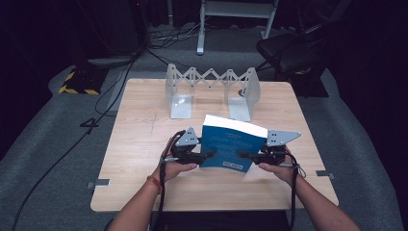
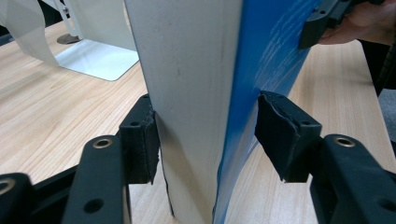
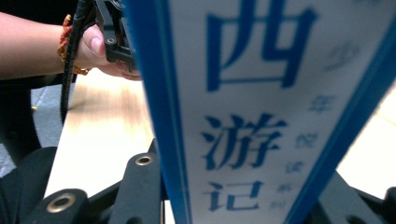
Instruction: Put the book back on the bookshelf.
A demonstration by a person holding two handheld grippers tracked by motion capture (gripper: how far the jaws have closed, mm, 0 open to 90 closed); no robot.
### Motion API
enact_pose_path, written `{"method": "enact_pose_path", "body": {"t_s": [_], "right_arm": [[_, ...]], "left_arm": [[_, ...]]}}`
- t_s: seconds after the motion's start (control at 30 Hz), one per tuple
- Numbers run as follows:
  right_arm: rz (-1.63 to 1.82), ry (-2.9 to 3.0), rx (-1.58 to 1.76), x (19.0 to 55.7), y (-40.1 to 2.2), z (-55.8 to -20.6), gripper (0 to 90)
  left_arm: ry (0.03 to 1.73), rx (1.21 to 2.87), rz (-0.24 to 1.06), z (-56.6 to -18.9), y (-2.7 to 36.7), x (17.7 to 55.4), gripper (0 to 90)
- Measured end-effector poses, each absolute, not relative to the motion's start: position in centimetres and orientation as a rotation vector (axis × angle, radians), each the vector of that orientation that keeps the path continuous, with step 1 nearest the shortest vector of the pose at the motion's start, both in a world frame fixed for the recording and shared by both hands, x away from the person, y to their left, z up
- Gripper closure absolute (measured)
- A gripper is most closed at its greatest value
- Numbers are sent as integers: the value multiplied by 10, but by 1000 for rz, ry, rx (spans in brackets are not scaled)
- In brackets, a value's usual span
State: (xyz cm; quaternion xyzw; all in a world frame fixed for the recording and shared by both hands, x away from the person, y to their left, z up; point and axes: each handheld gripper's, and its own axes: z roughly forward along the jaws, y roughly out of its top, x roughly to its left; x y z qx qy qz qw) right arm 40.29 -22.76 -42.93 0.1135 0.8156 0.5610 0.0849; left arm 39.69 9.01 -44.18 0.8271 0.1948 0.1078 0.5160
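A blue paperback book (image 1: 231,144) stands tilted over the wooden table's near half, white page edges on top. My left gripper (image 1: 204,155) has it from the left and my right gripper (image 1: 244,155) from the right. In the left gripper view the grey page block (image 2: 191,93) and blue cover (image 2: 266,56) sit between the pads (image 2: 140,140), which press on both sides; the left gripper (image 2: 205,130) is shut on the book. In the right gripper view the spine (image 3: 252,116), white with blue characters, runs up between the jaws of the right gripper (image 3: 243,196), which close on it.
A grey metal expanding book rack (image 1: 211,89) stands open at the table's far middle. The light wood table (image 1: 139,144) is bare to the left and right of the hands. Cables, a chair (image 1: 288,53) and a stand lie on the floor beyond.
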Motion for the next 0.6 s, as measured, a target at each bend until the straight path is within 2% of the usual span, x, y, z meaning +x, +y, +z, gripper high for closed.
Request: {"method": "enact_pose_path", "body": {"t_s": [0.6], "right_arm": [[1587, 2377, 422, 397, -238, -426, 620]], "left_arm": [[458, 2027, 229, -435, 68, 416, 382]]}}
